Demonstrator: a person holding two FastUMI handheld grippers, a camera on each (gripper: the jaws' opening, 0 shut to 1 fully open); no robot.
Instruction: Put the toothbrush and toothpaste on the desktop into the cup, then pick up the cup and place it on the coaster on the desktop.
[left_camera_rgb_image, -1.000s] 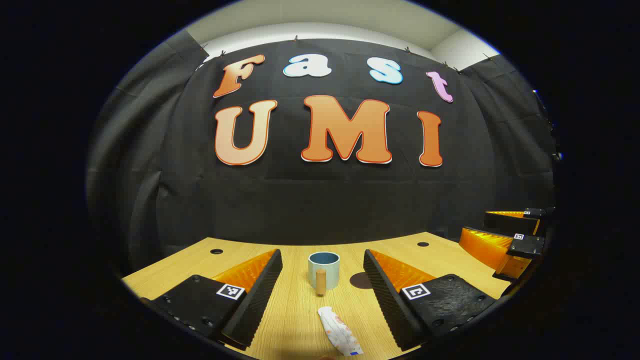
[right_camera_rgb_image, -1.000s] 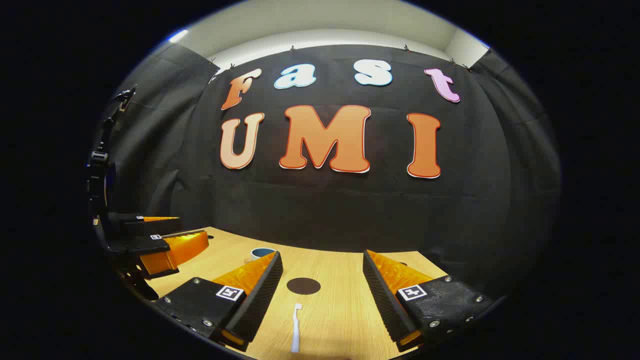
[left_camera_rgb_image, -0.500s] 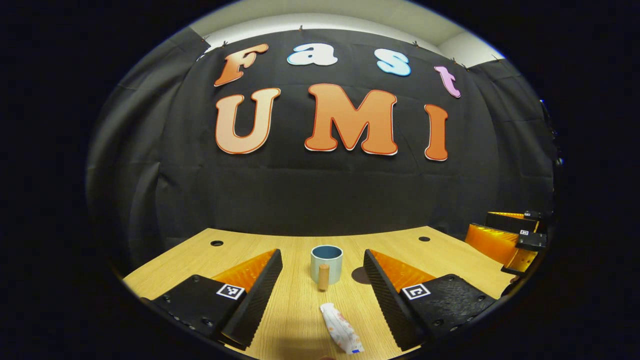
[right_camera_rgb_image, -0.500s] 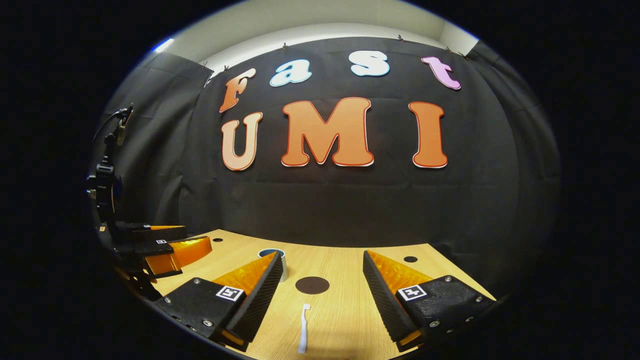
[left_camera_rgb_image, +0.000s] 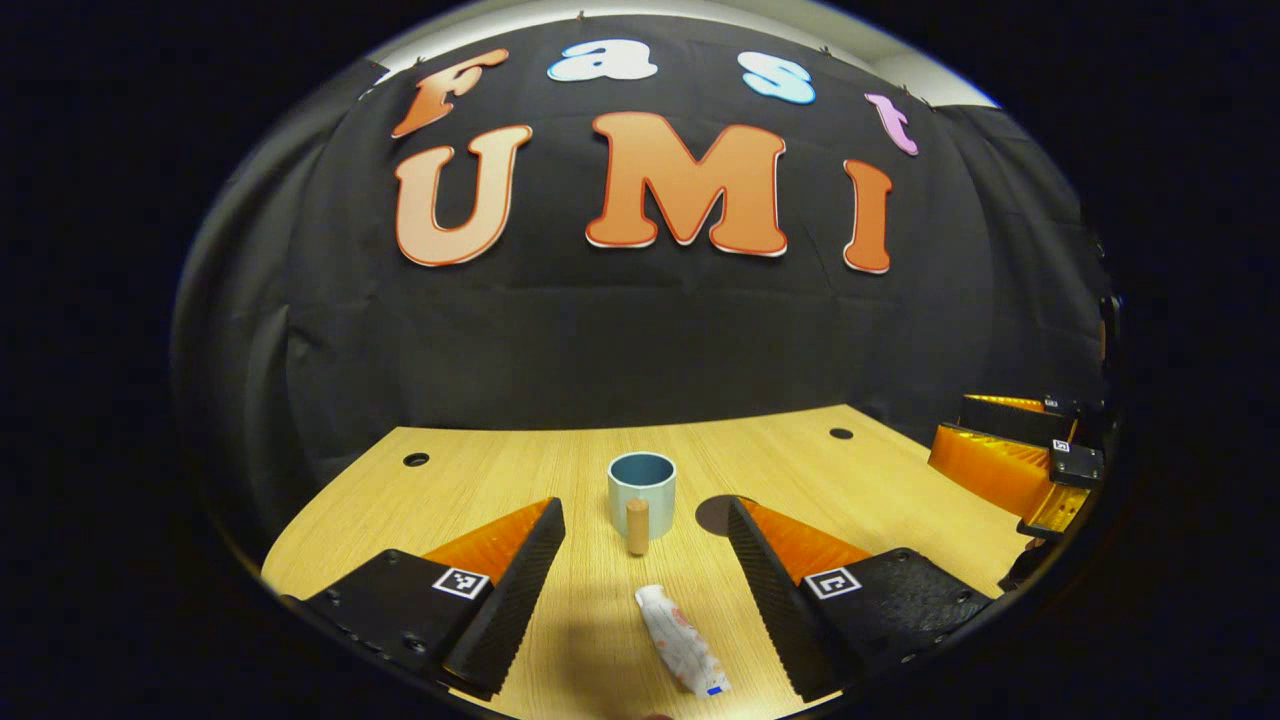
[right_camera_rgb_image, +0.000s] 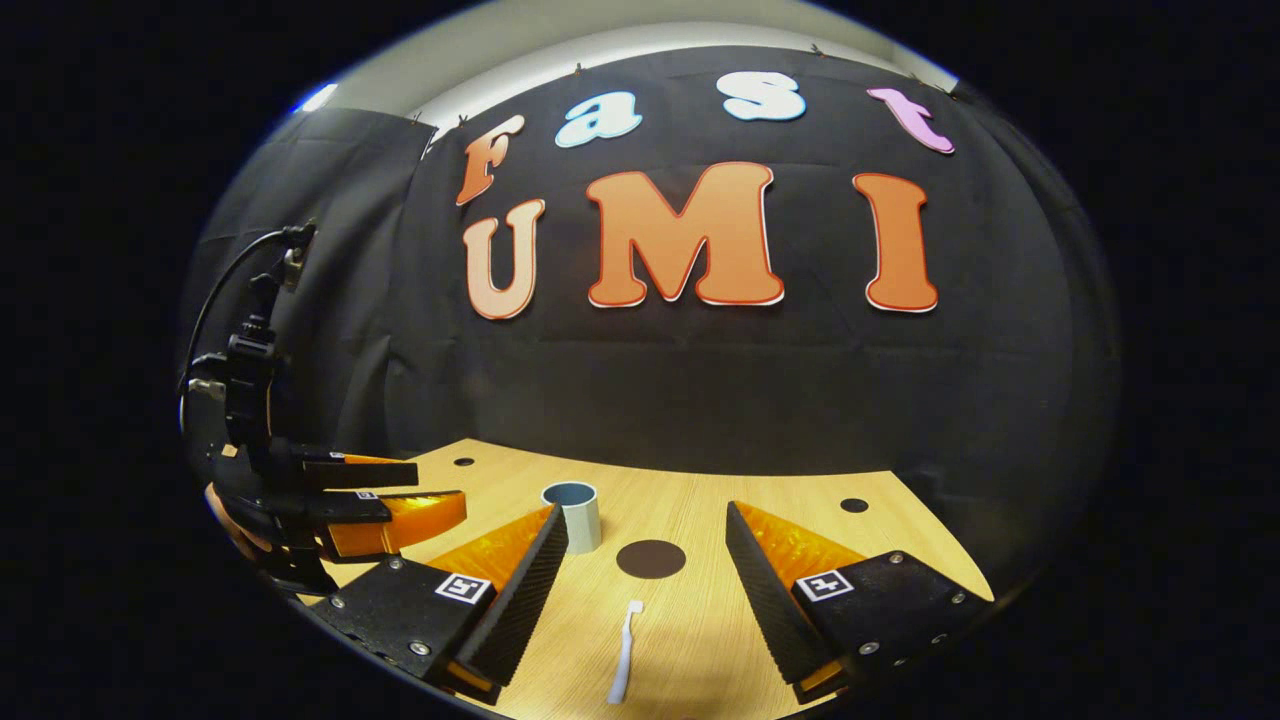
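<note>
A pale blue cup (left_camera_rgb_image: 642, 494) with a wooden handle stands upright on the wooden desktop (left_camera_rgb_image: 500, 470), straight ahead of my open left gripper (left_camera_rgb_image: 645, 560). The white toothpaste tube (left_camera_rgb_image: 681, 652) lies flat between the left fingers, near their base. A dark round coaster (left_camera_rgb_image: 716, 512) sits just right of the cup. In the right gripper view, a white toothbrush (right_camera_rgb_image: 625, 652) lies on the desktop between the fingers of my open right gripper (right_camera_rgb_image: 646, 565). Beyond it are the coaster (right_camera_rgb_image: 651, 558) and the cup (right_camera_rgb_image: 577, 512), the cup partly behind the left finger. Neither gripper holds anything.
The desktop has small round cable holes (left_camera_rgb_image: 416, 459) near its back corners. The right gripper (left_camera_rgb_image: 1020, 460) shows at the far right of the left gripper view. The left gripper (right_camera_rgb_image: 350, 495) with its cable shows at the left of the right gripper view.
Both views have tilted downward, showing more of the desktop. The cup and coaster now sit farther ahead between the fingers. Toothpaste and toothbrush lie where they were; both grippers stay open.
</note>
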